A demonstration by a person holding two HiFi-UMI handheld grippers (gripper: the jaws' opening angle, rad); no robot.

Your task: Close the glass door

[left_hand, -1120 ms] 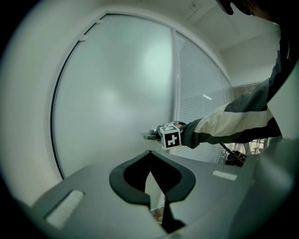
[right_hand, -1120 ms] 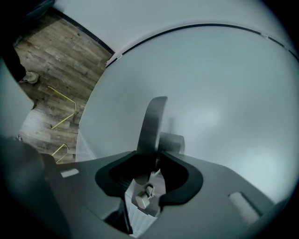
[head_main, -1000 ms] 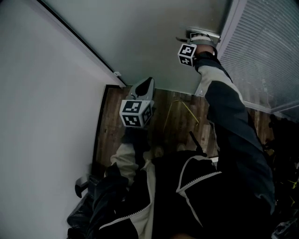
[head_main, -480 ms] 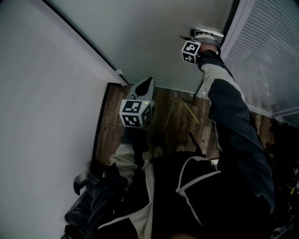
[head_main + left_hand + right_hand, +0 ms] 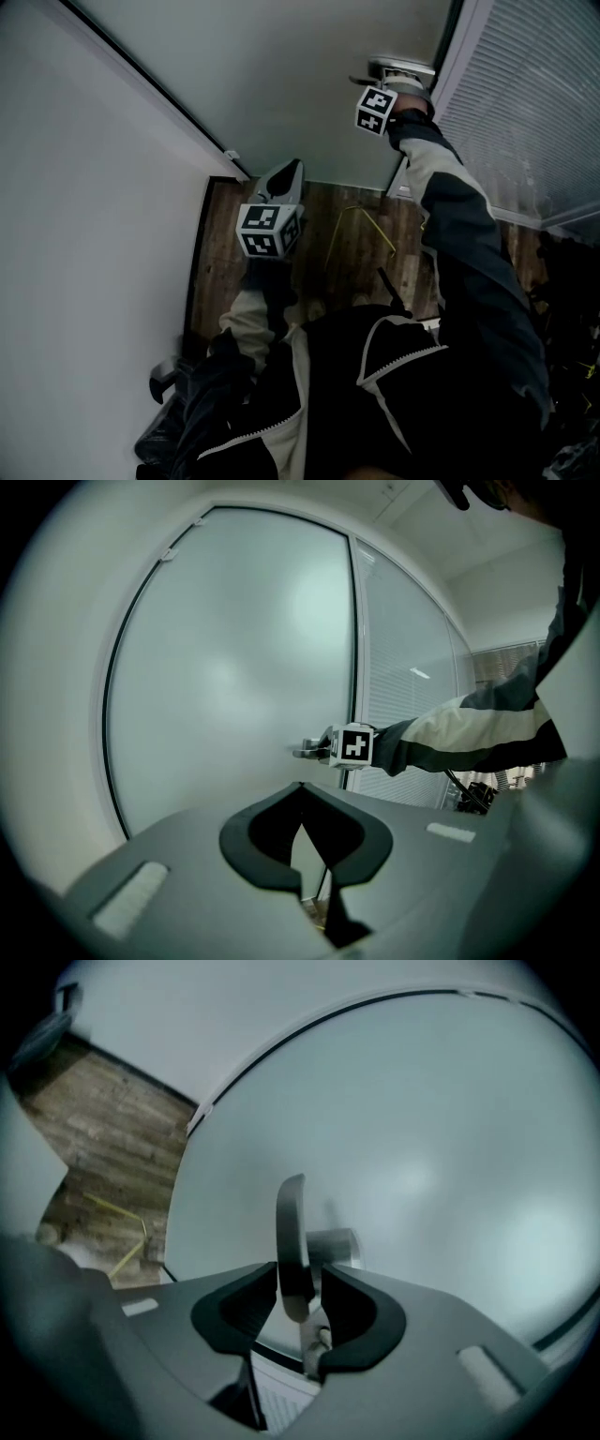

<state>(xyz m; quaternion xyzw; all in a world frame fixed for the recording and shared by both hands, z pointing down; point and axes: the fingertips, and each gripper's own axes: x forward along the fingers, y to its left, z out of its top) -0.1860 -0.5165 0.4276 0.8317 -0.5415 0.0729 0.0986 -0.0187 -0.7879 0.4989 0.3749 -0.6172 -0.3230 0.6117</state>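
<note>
The frosted glass door fills the top of the head view, and its metal lever handle sits by the right frame. My right gripper reaches up to it. In the right gripper view the handle stands between the jaws of the right gripper with both pads against it, and the jaws are opening. My left gripper hangs lower, in front of the door, shut and empty. From there the handle shows beside the right marker cube.
A window with white slatted blinds adjoins the door on the right. A white wall runs along the left. On the wooden floor lies a bent yellow rod. Dark gear sits at the lower left.
The right gripper has rolled a little on the handle. The left gripper has stayed where it was.
</note>
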